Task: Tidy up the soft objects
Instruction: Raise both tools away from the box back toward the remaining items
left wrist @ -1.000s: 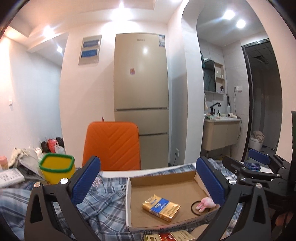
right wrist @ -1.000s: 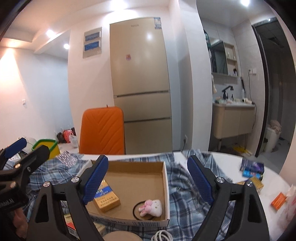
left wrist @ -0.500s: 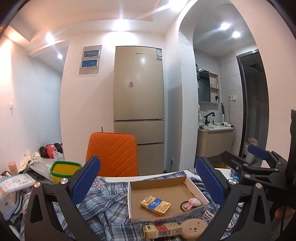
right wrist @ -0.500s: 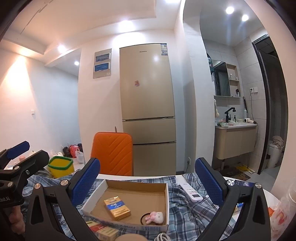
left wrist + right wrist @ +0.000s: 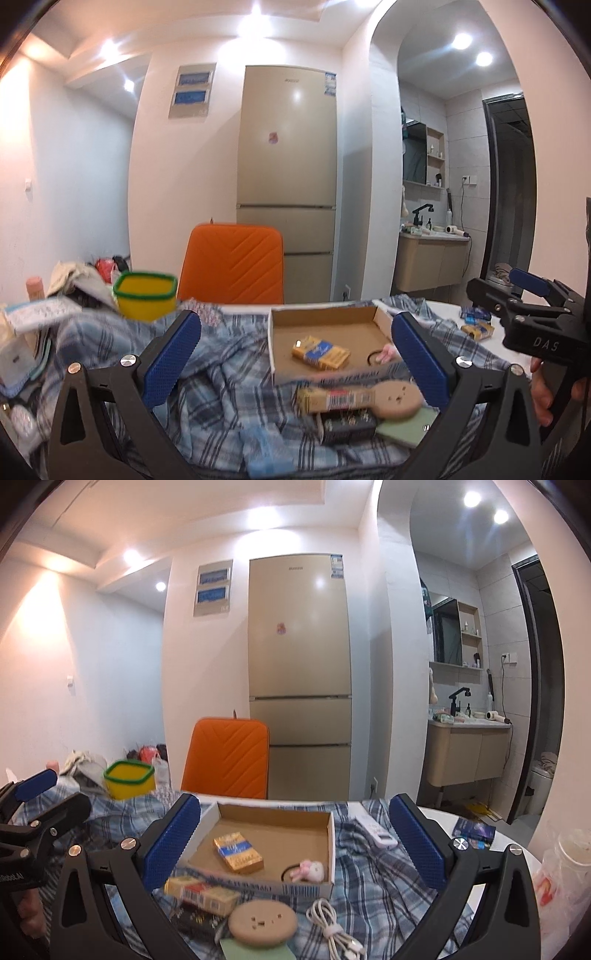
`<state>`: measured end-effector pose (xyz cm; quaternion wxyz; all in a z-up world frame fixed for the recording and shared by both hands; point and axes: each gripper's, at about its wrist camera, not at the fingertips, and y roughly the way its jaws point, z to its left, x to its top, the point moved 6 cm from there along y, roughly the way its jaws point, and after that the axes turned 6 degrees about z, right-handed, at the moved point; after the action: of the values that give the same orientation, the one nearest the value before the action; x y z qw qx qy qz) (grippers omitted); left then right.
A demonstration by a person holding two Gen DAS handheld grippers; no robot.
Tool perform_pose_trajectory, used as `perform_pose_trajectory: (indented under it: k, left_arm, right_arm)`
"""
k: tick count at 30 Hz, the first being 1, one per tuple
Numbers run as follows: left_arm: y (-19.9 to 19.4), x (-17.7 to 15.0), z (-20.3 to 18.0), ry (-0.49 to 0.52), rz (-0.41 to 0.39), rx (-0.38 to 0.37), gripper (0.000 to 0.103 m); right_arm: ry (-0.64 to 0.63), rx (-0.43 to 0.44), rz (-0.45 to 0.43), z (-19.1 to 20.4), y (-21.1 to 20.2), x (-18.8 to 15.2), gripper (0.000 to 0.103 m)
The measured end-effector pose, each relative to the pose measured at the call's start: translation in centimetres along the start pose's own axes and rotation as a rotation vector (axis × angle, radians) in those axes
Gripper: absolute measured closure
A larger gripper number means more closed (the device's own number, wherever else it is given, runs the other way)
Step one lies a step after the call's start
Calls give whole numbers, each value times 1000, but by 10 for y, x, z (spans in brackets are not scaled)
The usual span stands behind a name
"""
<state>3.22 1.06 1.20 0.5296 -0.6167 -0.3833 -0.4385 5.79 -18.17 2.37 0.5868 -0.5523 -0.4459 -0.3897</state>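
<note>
Ahead of both empty, wide-open tools, left tool and right tool, a small pink plush bunny already sits inside the shallow cardboard box, while rumpled blue plaid cloth beneath both looks unsorted.

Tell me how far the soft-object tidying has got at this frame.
Done: a pink bunny hair tie and a yellow-blue pack lie in the cardboard box. In hand: nothing; left gripper and right gripper are both open and empty. Left: the crumpled plaid cloth, white cable and packs outside the box.
</note>
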Motion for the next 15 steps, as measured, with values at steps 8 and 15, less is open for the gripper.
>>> perform_pose_trajectory:
  k: [8, 15]
  left_arm:
    - [-1, -32, 14, -63, 84, -23, 0]
    - [6, -40, 23, -114, 129, -47, 0]
  right_arm:
    - [-43, 8, 120, 4, 8, -32, 0]
    - [-58, 91, 242, 13, 24, -55, 0]
